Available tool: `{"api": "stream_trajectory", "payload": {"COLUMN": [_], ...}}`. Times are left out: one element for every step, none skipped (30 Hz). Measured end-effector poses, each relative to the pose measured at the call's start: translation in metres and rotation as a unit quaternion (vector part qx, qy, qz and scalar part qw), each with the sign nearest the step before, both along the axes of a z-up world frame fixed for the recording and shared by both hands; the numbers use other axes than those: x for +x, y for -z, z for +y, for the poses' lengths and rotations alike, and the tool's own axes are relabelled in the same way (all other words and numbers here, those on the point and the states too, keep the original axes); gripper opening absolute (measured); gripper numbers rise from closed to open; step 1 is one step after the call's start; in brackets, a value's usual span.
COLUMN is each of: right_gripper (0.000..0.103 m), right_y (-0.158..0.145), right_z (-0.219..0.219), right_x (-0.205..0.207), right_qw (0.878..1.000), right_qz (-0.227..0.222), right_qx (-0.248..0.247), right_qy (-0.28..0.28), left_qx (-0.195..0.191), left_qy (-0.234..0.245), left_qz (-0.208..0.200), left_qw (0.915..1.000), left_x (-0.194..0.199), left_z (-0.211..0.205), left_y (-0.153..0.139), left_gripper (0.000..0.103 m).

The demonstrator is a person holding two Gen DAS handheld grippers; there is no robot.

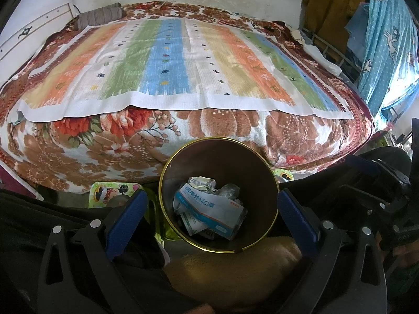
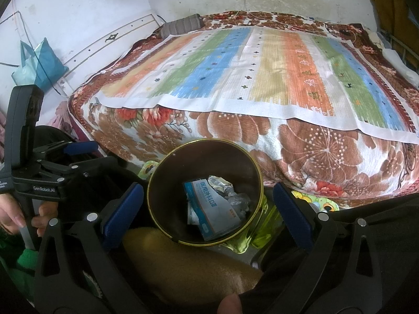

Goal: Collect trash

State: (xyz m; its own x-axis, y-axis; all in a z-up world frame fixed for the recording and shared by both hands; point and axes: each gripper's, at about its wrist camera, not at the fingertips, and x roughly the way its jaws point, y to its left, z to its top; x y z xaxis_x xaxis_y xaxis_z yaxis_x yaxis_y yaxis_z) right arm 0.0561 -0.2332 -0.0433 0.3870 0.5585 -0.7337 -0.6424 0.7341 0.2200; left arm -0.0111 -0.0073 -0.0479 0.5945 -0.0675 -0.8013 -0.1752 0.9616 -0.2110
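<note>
Left gripper (image 1: 209,204): your blue pads stand wide apart, holding nothing.
Right gripper (image 2: 208,201): also spread open and empty, its pads either side of the bin.
Bin (image 1: 183,225): the round dark bin with a gold rim stands on the floor just ahead of both grippers, centred between the fingers.
Trash (image 1: 209,206): a white and blue packet lies in the bin's bottom with crumpled wrappers just behind it.
Bed (image 1: 183,130): beyond the bin, a floral blanket under a striped sheet (image 1: 183,60).
</note>
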Motion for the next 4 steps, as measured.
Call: {"api": "stream_trajectory", "payload": {"right_gripper": [0.094, 0.094, 0.094, 0.094], "right_y": [0.0, 0.0001, -0.0001, 0.0002], "right_z": [-0.0007, -0.0008, -0.0003, -0.0009], "right_x": [-0.0002, -0.0002, 0.0001, -0.0001], "right_qw": [1.0, 1.0, 1.0, 1.0], "right_qz": [0.0, -0.001, 0.0, 0.0], "right_qx": [0.0, 0.0, 0.0, 0.0], "right_qy": [0.0, 0.0, 0.0, 0.0], "left_qx": [-0.002, -0.003, -0.003, -0.003], "left_qy": [-0.001, -0.001, -0.001, -0.001], "left_qz": [0.001, 0.0, 0.001, 0.002], "left_qw": [1.0, 1.0, 1.0, 1.0], "left_x": [-0.0003, -0.0008, -0.0005, -0.0008], "left_z": [-0.0005, -0.0017, -0.0014, -0.0022], "left_y": [0.0002, 0.0001, 0.0001, 0.0009], "left_gripper": [0.097, 0.097, 0.097, 0.097]}}
